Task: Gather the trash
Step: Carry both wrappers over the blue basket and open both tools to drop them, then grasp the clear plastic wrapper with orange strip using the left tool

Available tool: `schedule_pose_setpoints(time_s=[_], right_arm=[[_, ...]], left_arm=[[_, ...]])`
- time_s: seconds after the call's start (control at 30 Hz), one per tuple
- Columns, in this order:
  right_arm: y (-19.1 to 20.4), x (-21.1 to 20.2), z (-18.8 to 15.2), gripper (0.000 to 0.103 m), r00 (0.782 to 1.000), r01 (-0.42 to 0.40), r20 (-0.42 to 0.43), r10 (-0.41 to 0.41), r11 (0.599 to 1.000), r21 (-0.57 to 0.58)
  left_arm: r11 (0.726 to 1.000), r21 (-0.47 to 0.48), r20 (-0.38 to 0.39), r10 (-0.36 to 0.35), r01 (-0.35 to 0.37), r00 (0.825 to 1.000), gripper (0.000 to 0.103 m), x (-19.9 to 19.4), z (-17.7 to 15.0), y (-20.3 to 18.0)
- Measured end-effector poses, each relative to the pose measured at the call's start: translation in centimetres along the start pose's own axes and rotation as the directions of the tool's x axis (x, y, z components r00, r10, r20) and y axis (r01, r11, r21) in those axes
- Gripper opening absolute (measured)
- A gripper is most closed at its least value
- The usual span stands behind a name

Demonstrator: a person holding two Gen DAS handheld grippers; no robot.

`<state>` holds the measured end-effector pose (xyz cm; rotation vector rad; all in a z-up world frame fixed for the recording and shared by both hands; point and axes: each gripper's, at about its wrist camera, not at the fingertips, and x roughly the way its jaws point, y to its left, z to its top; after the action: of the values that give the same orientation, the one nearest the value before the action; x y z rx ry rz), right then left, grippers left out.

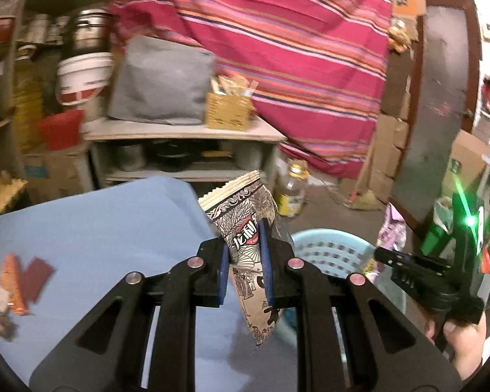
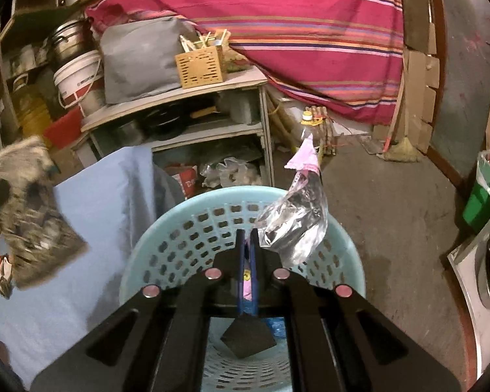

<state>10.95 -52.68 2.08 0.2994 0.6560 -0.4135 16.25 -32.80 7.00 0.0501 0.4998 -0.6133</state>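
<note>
left hand-held gripper (image 1: 245,254) clamping snack bag (image 1: 248,228), basket (image 1: 330,251) beside

A striped red cloth (image 1: 294,49) hangs behind a shelf (image 2: 176,98) bearing a grey bag (image 1: 161,81) and wooden box (image 2: 201,67).

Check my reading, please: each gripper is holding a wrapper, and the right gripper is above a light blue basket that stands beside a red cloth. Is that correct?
Not quite: the cloth beside the light blue basket is blue, not red, as the right wrist view shows. The rest holds: the right gripper holds a pink and silver wrapper above the basket, and the left gripper holds a black and white wrapper.
</note>
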Motion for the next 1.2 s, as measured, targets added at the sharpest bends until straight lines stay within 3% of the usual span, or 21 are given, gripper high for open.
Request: schedule_pose_setpoints(time_s=[0.2,0.4,0.5,0.63,0.73,0.9,0.97,1.0,1.03,1.1,1.2], right_arm=[[-1.5,0.2,-0.2,0.003,1.0,-0.009,-0.005,0.009,1.0,0.015],[-2.0,0.9,-0.3,0.003,1.0,-0.01,-0.024,0.01,1.0,0.016],[-2.3,1.1,-0.3,0.003,0.999,-0.011,-0.031,0.012,1.0,0.024],[-2.3,1.5,-0.4,0.003,0.999,-0.023,-0.046,0.025,0.999,0.03],[-1.7,2.0,-0.4,0.006,0.997,-0.03,-0.068,0.031,0.999,0.016],[-0.7,3.2,-0.9,0.007,0.992,-0.025,-0.123,0.026,1.0,0.013],[-0.4,3.9,-1.2,0.024,0.988,-0.007,-0.151,0.01,1.0,0.018],[-0.3,4.0,-1.3,0.051,0.988,0.006,-0.153,-0.003,1.0,0.021],[-0.2,4.0,-1.4,0.071,0.989,0.027,-0.147,-0.023,0.999,0.021],[0.1,3.5,-1.3,0.072,0.991,0.068,-0.121,-0.065,0.998,0.017],[1.0,2.8,-1.0,0.073,0.994,0.062,-0.096,-0.059,0.998,0.026]], left_arm=[[0.998,0.024,-0.06,-0.063,0.065,0.996,0.016,3.8,-1.4,-4.4],[0.995,0.072,-0.128,-0.06,0.07,0.99,0.017,7.5,-2.3,-6.6],[0.994,0.099,-0.147,-0.025,0.039,0.989,0.043,8.6,-2.7,-7.1],[0.994,0.111,-0.138,0.001,0.015,0.99,0.064,8.4,-2.9,-6.5],[0.995,0.102,-0.112,0.035,-0.024,0.993,0.077,7.2,-2.9,-4.9],[0.994,0.06,-0.094,0.1,-0.095,0.991,0.088,4.7,-2.9,-0.8],[0.991,0.039,-0.096,0.134,-0.131,0.986,0.092,3.9,-3.0,1.0],[0.988,0.024,-0.096,0.155,-0.154,0.983,0.092,3.2,-3.1,2.5],[0.986,0.018,-0.096,0.165,-0.164,0.982,0.093,2.8,-3.1,3.2],[0.98,-0.001,-0.101,0.199,-0.2,0.975,0.094,1.7,-3.3,5.5],[0.967,-0.019,-0.105,0.25,-0.253,0.962,0.097,-0.1,-3.6,8.8]])
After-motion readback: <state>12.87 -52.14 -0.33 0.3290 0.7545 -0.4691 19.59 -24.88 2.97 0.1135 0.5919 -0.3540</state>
